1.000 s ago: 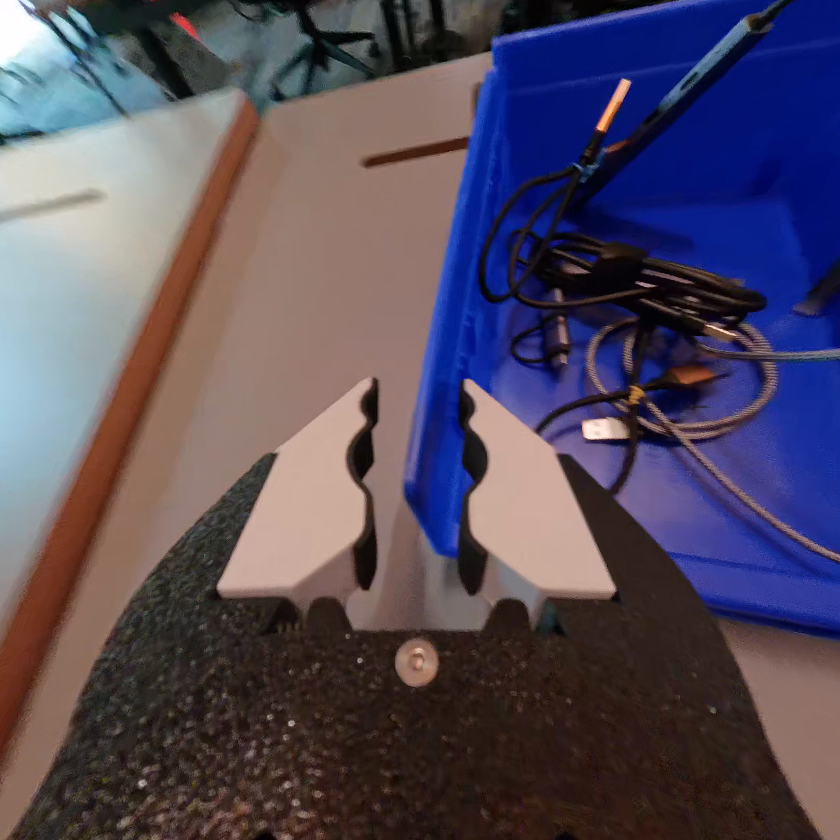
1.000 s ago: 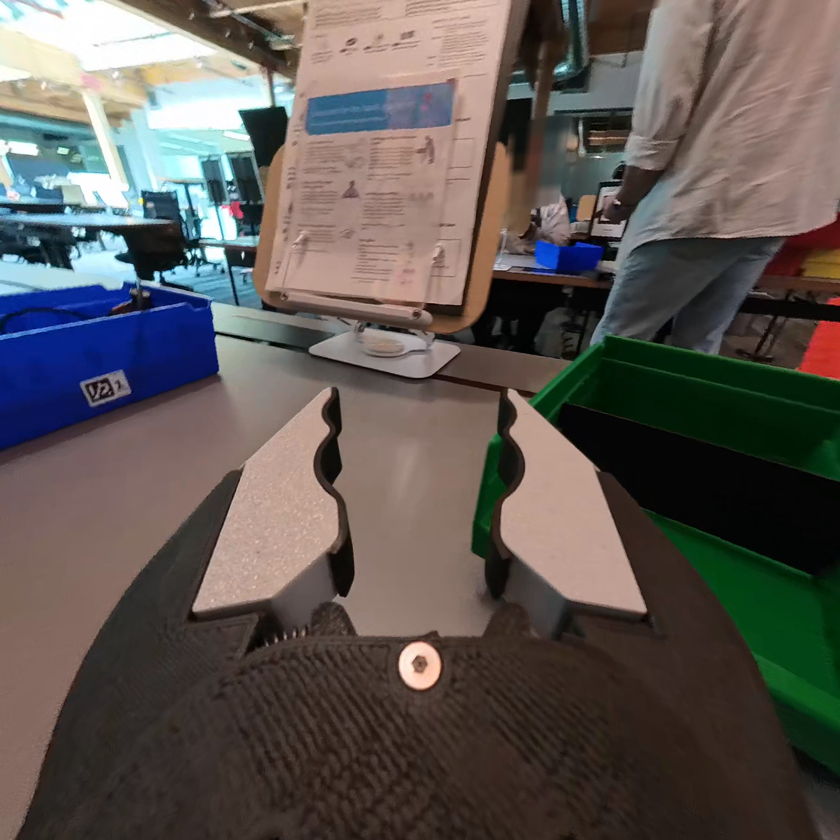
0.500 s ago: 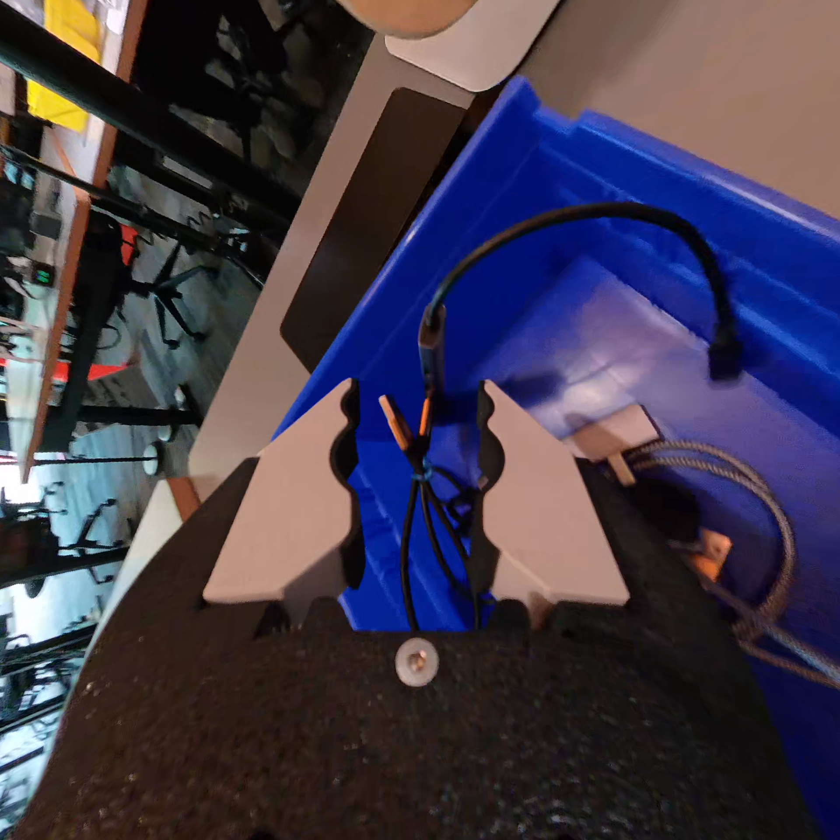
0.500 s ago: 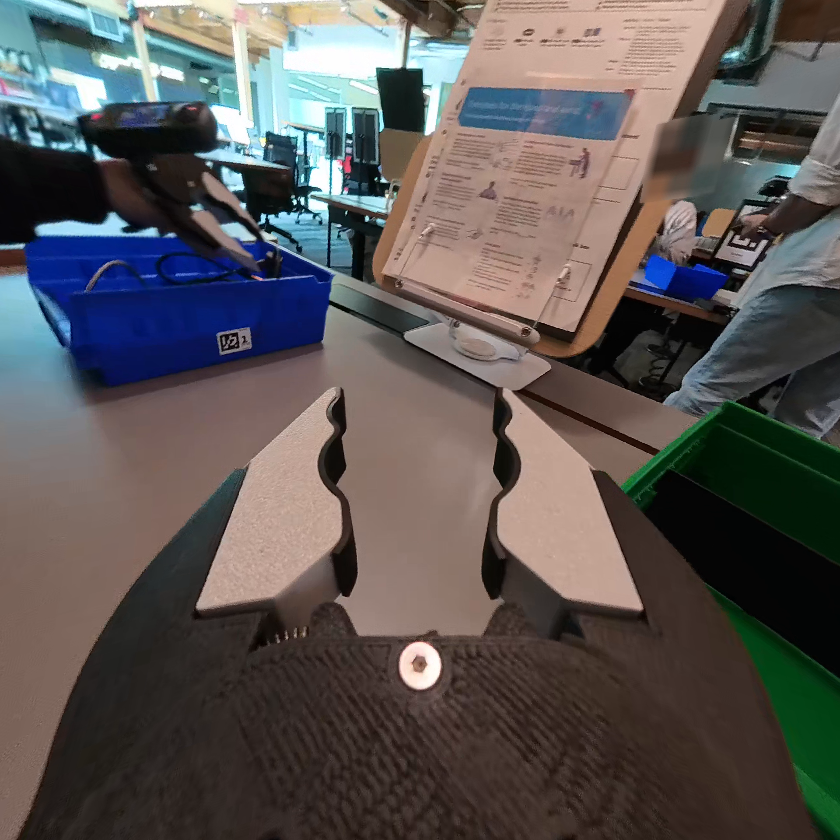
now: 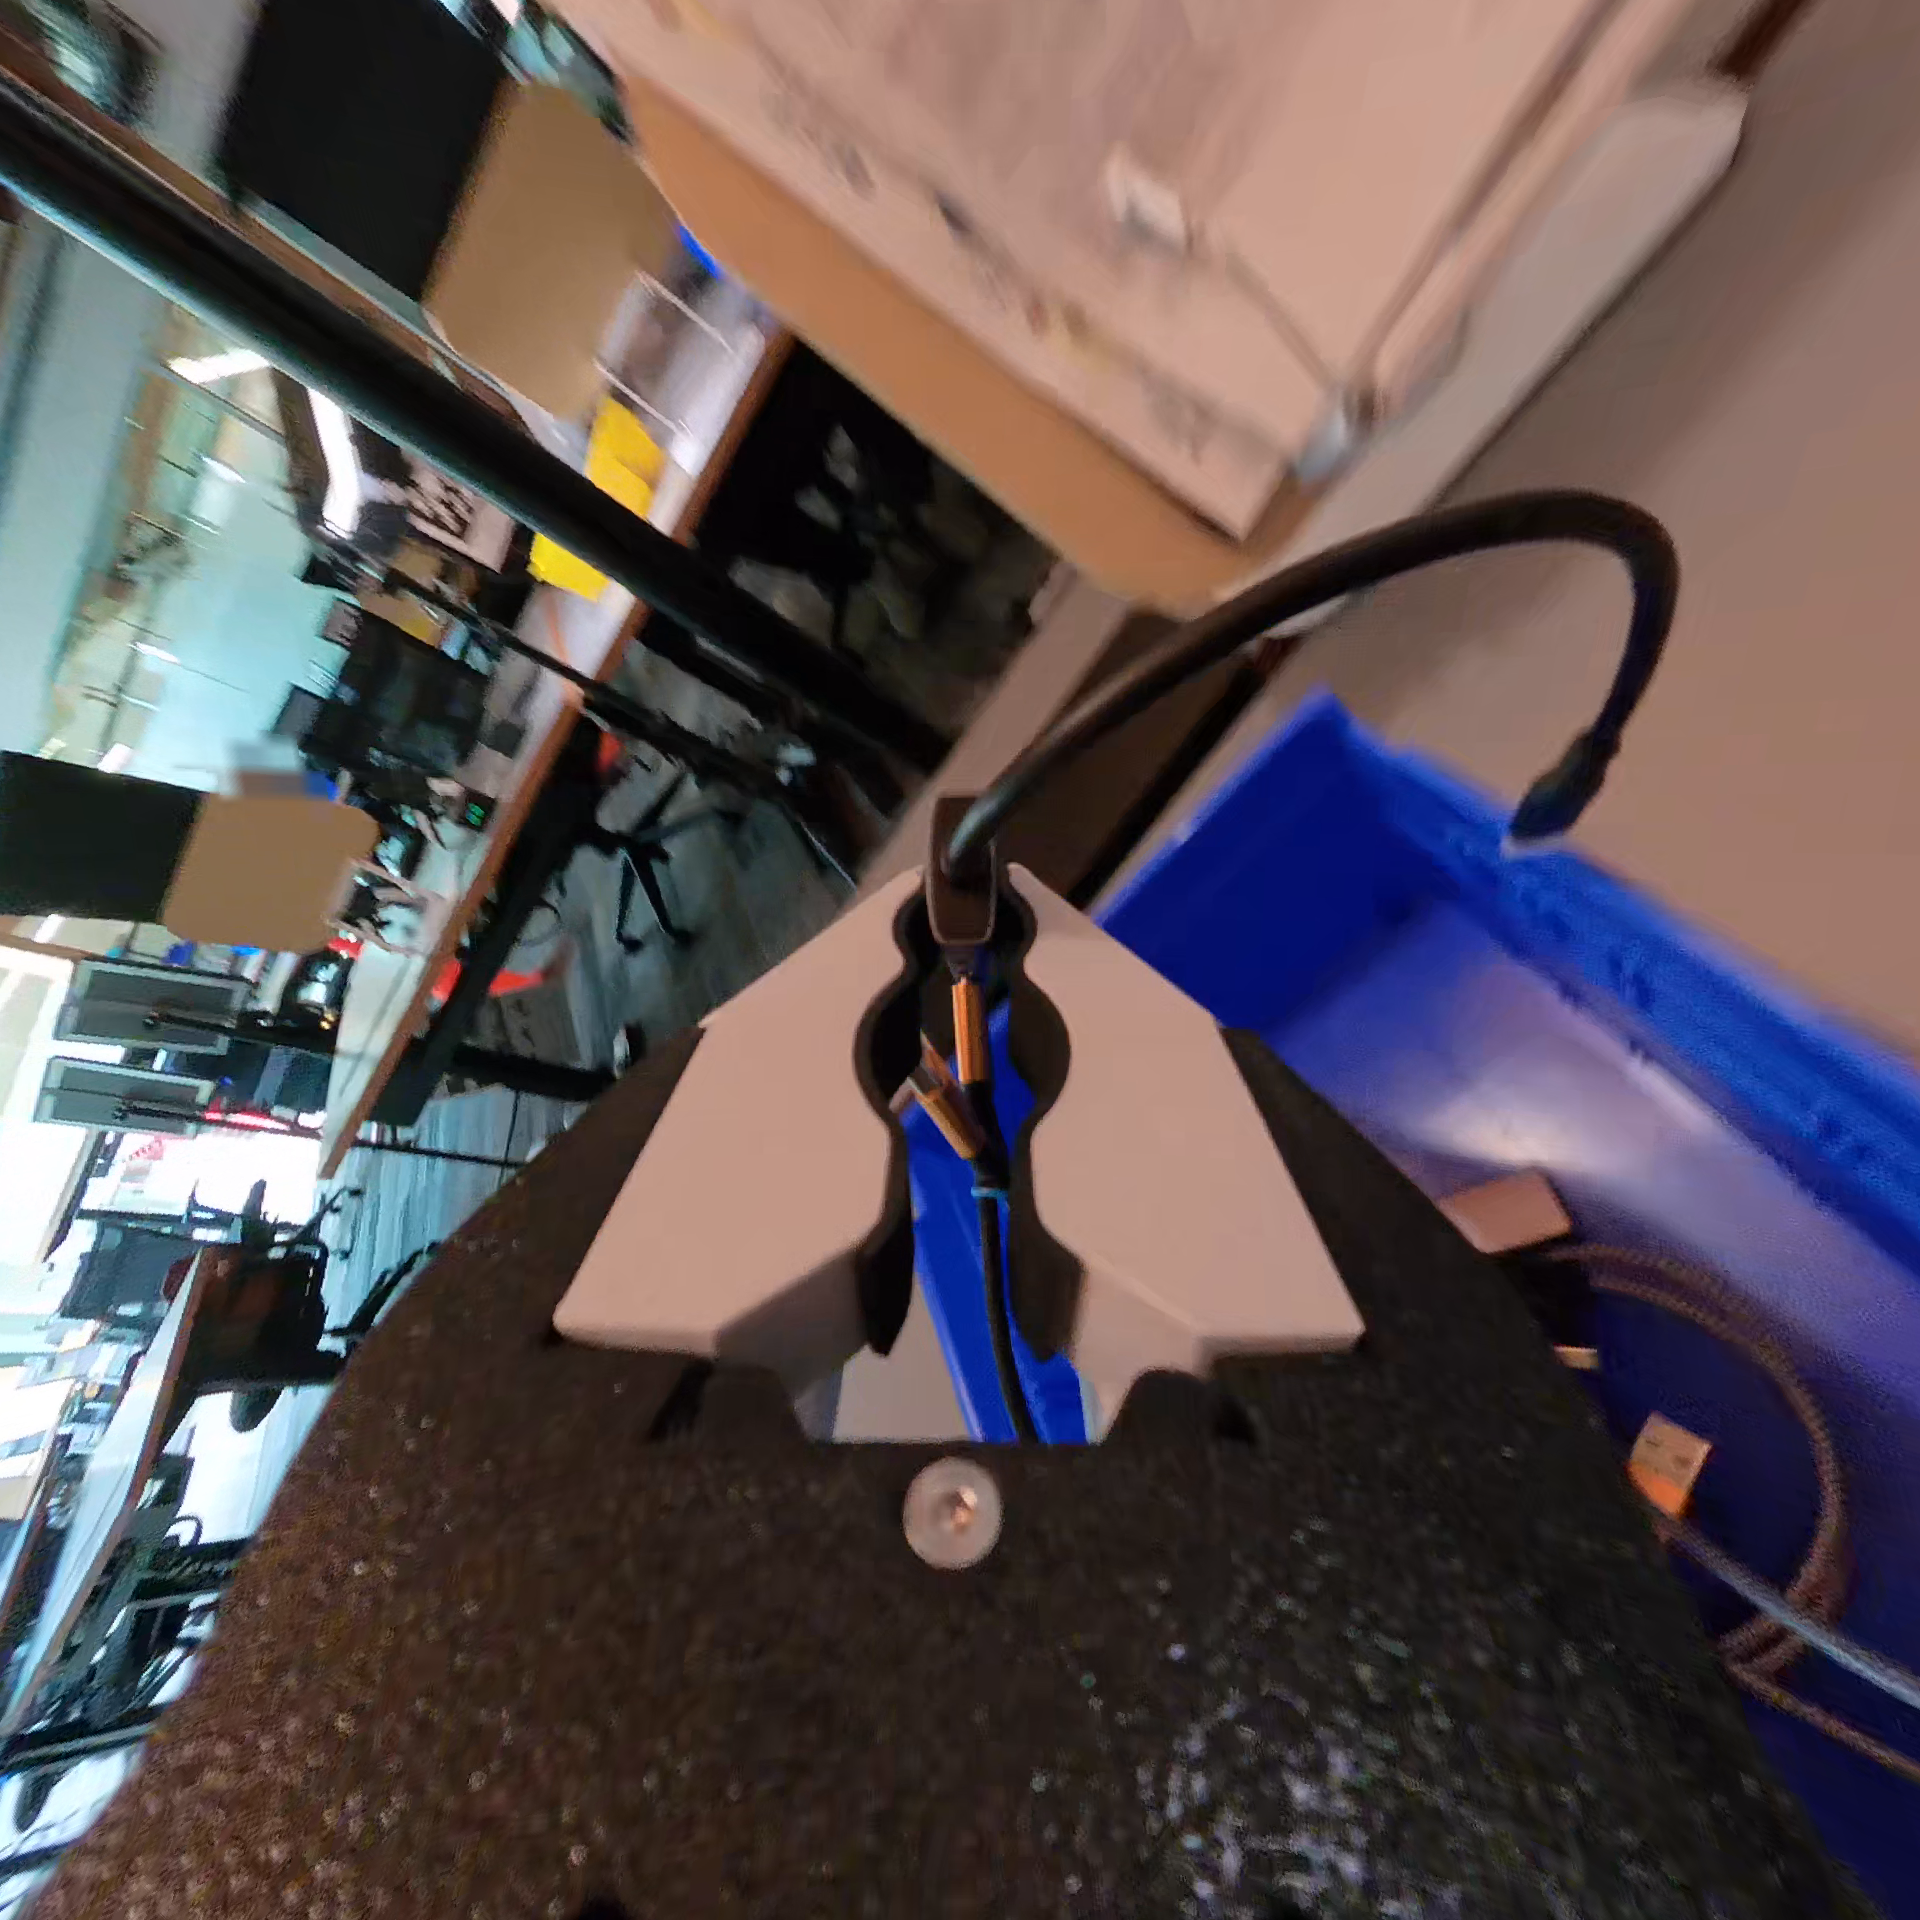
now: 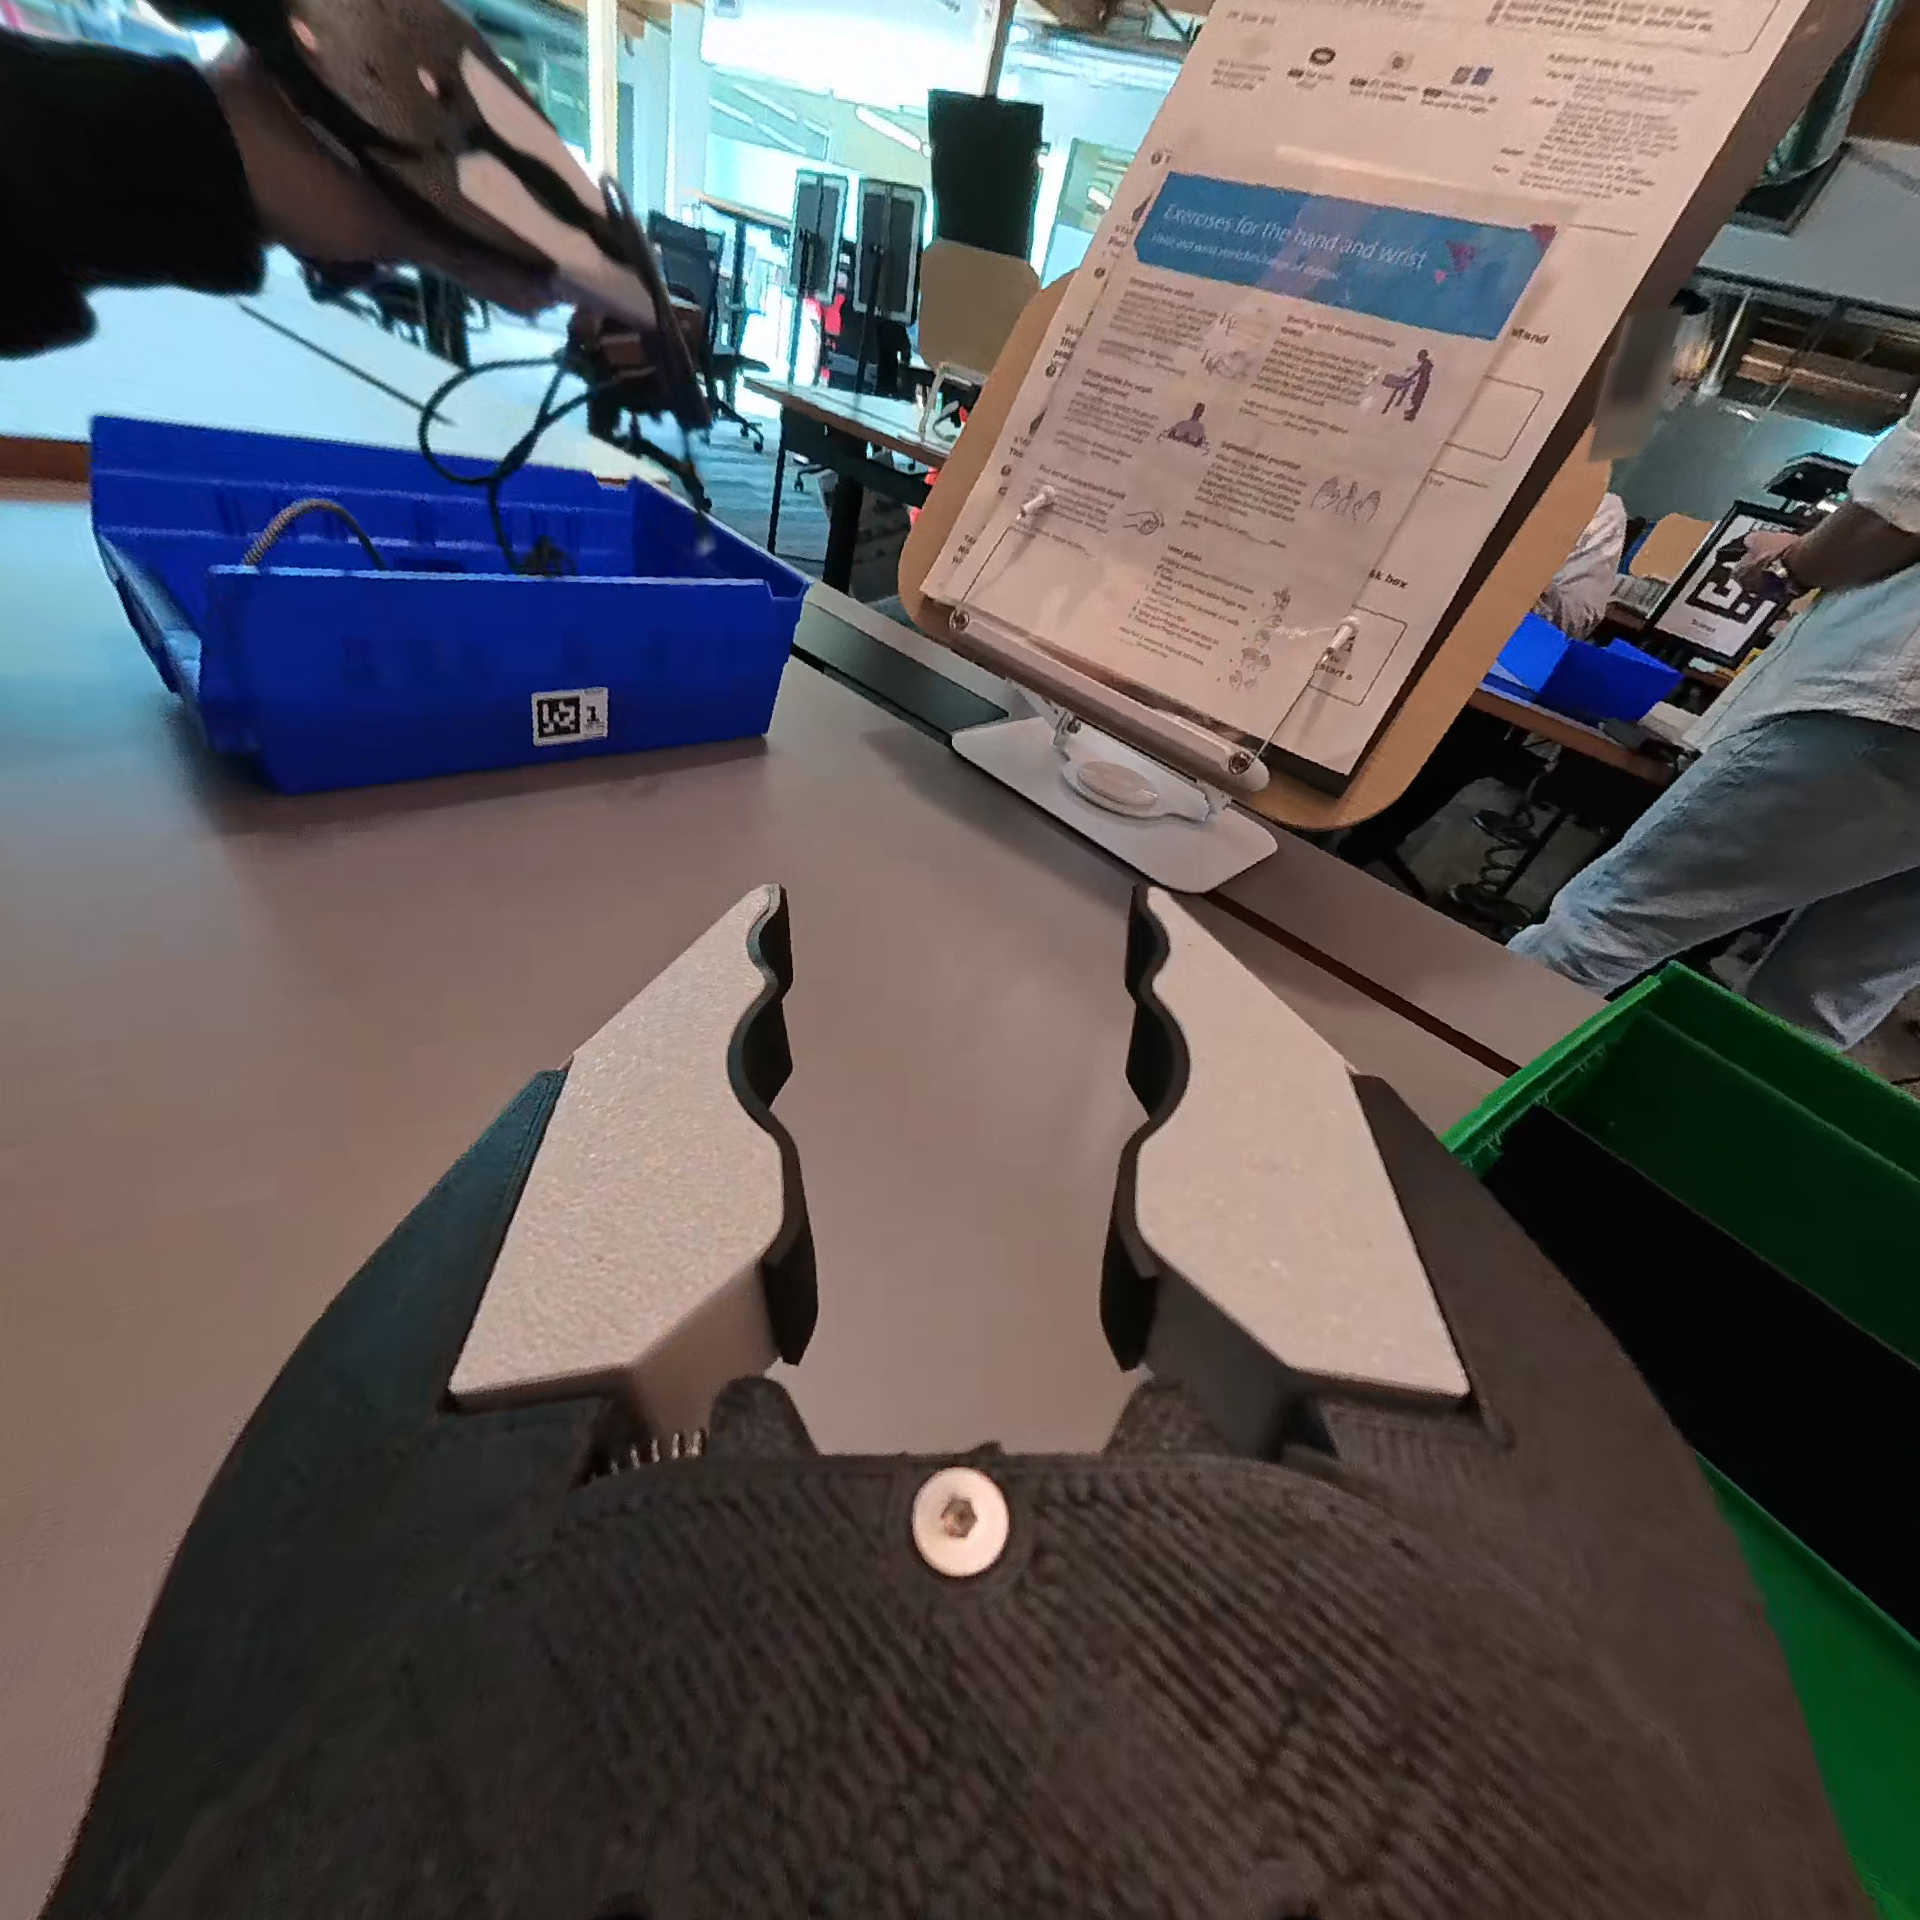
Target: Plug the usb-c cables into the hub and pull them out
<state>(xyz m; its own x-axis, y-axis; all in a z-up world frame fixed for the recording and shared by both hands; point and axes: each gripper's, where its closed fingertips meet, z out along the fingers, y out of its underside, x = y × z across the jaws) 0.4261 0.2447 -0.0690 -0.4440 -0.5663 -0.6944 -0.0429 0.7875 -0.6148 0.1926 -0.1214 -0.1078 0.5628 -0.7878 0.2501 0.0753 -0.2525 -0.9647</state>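
My left gripper (image 5: 964, 894) is shut on the dark end of the hub (image 5: 961, 914), held up over the blue bin (image 5: 1558, 1039). The hub's short black cable (image 5: 1351, 561) arcs up and right to a free plug (image 5: 1558, 800). Thin black cables with orange-tipped plugs (image 5: 971, 1029) hang between the fingers. A braided cable (image 5: 1808, 1558) and loose plugs lie in the bin. In the right wrist view the left gripper (image 6: 623, 343) is blurred above the bin (image 6: 488, 665), cables dangling. My right gripper (image 6: 956, 935) is open and empty over the grey table (image 6: 312, 987).
A document stand (image 6: 1247, 416) with printed sheets stands on the table behind the bin. A green bin (image 6: 1714, 1143) with a black insert sits at the right. A person (image 6: 1766, 779) stands beyond the table's far right edge. Across from one pair of fingers to the other is roughly 45 cm.
My left gripper has closed on the hub's end and lifted it up out of the blue bin, cables trailing. My right gripper stays open and has turned a little left.
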